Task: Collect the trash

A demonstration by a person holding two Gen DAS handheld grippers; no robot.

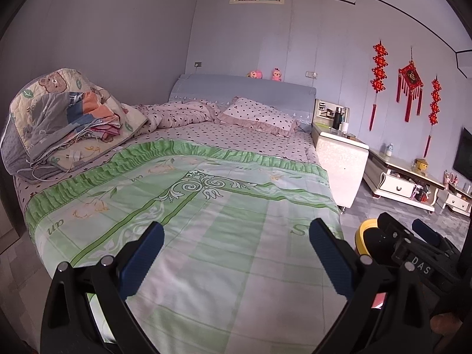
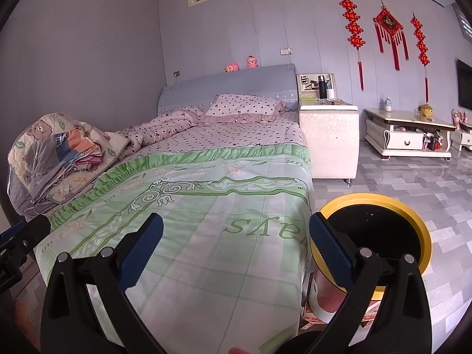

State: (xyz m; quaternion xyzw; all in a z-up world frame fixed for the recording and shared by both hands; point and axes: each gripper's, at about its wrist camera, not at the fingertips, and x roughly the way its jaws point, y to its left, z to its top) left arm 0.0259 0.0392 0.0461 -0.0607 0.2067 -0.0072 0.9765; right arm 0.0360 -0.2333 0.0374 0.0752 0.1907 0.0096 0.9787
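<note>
A round trash bin [image 2: 380, 230] with a yellow rim, a dark inside and a white-and-pink body stands on the floor by the bed's near right corner. Its rim also shows in the left wrist view as the bin [image 1: 363, 236]. My right gripper [image 2: 236, 221] is open over the foot of the bed, its right finger just left of the bin. My left gripper [image 1: 236, 230] is open too, over the green floral bedspread [image 1: 206, 206], with nothing between its fingers. No loose trash is plain to see on the bedspread. A pale green scrap [image 2: 271, 345] at the bottom edge is too cut off to tell.
A pile of folded quilts [image 1: 67, 121] lies on the bed's left side, with a dotted pillow [image 1: 259, 115] and duvet at the head. A white nightstand [image 2: 327, 135] and a low TV cabinet [image 2: 410, 135] stand to the right on the grey tiled floor [image 2: 398, 177].
</note>
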